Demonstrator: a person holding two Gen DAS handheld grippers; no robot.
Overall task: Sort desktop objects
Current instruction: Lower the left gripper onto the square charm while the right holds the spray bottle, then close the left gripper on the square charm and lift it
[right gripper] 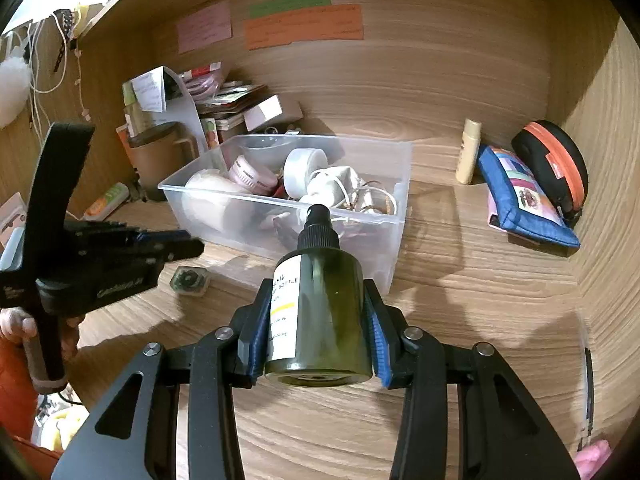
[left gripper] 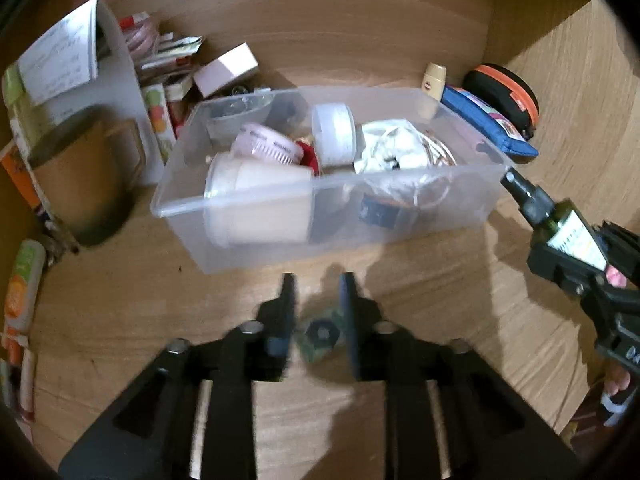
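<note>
Bottle: your right gripper (right gripper: 318, 320) is clamped on the dark green spray bottle (right gripper: 320, 300), pads on both sides of the body, nozzle pointing toward 12 o'clock at the clear plastic bin (right gripper: 280, 216); the bottle is off the desk and not yet over the rim.

Small case: a little hexagonal green case (left gripper: 320, 336) lies on the desk between the fingers of your left gripper (left gripper: 318, 308), which stand apart, one each side of it; whether they touch it, you cannot tell from the blur.

Done so far: the bin already holds a white tub (left gripper: 334, 134), a pink-and-white jar (left gripper: 266, 146), a pale cup (left gripper: 256, 196) on its side, and a white pouch with cords (left gripper: 396, 148).

Left to do, by my reading: drop the bottle in, pick up the case, and possibly the items at 1 to 2 o'clock of the bin: a cream tube (right gripper: 469, 152), a blue pouch (right gripper: 524, 200), a black-and-orange case (right gripper: 554, 164).

Surface: wood-grain desk (right gripper: 460, 280), walled in wood at the back and right.

Room: coloured paper notes (right gripper: 304, 26) on the back wall; at 10 o'clock a brown mug (right gripper: 158, 160), stacked papers and boxes; white cables hang far left.
</note>
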